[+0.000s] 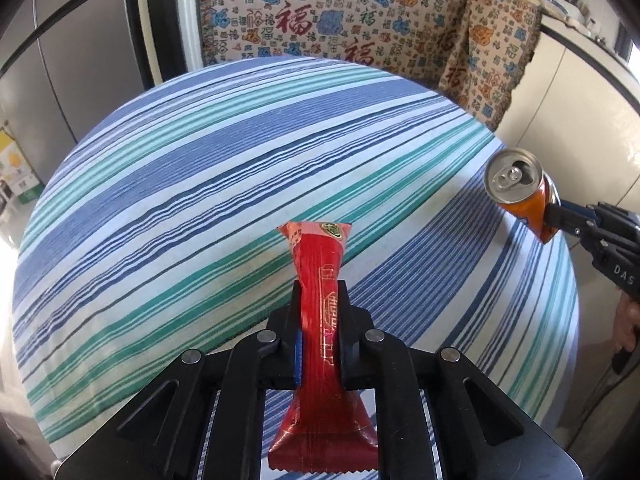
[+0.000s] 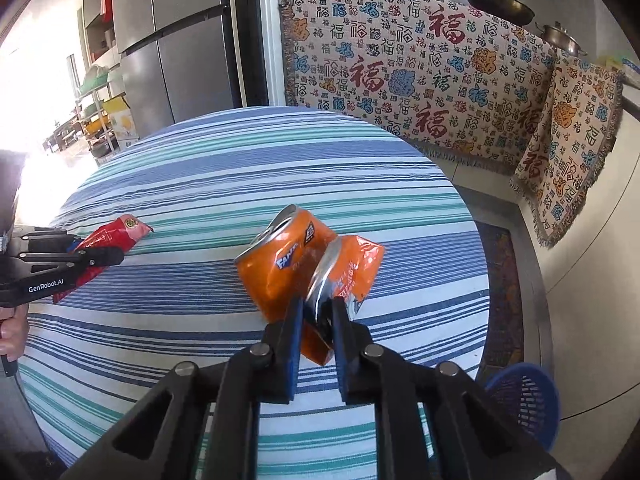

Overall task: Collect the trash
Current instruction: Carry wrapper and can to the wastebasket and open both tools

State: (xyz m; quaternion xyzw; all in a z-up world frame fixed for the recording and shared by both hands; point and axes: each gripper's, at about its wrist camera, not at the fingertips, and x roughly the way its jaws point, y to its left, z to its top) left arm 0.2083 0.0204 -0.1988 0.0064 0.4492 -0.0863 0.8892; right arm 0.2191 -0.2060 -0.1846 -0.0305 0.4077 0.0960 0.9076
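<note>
Closest in, the left gripper [image 1: 320, 312] is clamped on a red snack wrapper [image 1: 320, 280], jaws pinching its middle so both crimped ends stick out loose. Over on the right, the right gripper [image 2: 316, 316] is squeezed onto a crushed orange soda can [image 2: 288, 264], biting the folded crease near the bottom. Both bits of trash look lifted just clear of the striped tablecloth [image 1: 200, 200], which seems otherwise bare.

If I were doing this, I'd keep both grips firm and carry the stuff low and steady toward the blue basket [image 2: 524, 408], down off the near right edge of the table. The can is only held by a thin dented fold, so I reckon it could twist or slip if swung fast. The wrapper's floppy but light, so less worry there.

Funny thing: only the right camera catches that basket, plus the pans [image 2: 498, 2] on the counter at the back. The left camera instead shows the can's open top [image 1: 514, 176] and pull tab, which the right one barely sees. Further back in both, the patterned throw [image 1: 340, 12] hangs behind the table, fridge [image 2: 176, 36] on the far left.
</note>
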